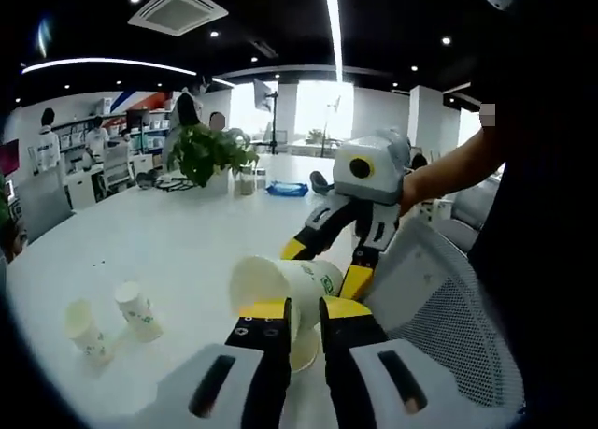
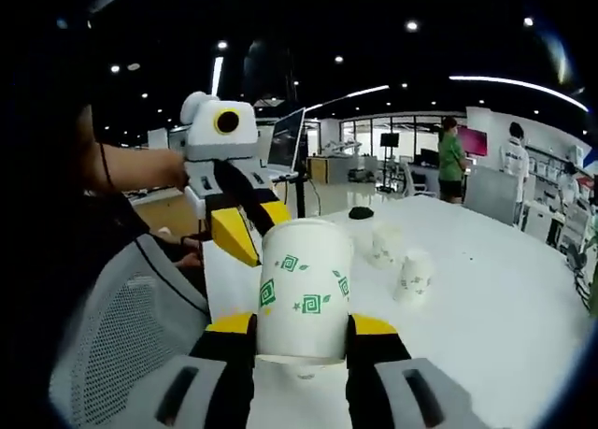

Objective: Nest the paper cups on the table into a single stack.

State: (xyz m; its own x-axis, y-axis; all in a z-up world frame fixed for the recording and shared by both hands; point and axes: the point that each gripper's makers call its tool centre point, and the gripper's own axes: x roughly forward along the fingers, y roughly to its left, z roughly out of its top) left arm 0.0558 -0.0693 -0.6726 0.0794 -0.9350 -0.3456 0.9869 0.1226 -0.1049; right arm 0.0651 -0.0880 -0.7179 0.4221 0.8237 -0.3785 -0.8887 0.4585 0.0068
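in the left gripper view two loose paper cups (image 1: 112, 320) stand upside down at the left on the white counter (image 1: 177, 242), well apart from the grippers. the left gripper (image 1: 305, 309) has its jaws narrow, pinching the rim of a lying cup (image 1: 280, 293). the right gripper (image 2: 301, 328) clamps that green-patterned cup's sides beside a mesh chair (image 2: 121, 336).

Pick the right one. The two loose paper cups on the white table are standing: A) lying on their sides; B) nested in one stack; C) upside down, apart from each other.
C: the left gripper view shows the two loose cups base up, side by side with a gap, on the table.
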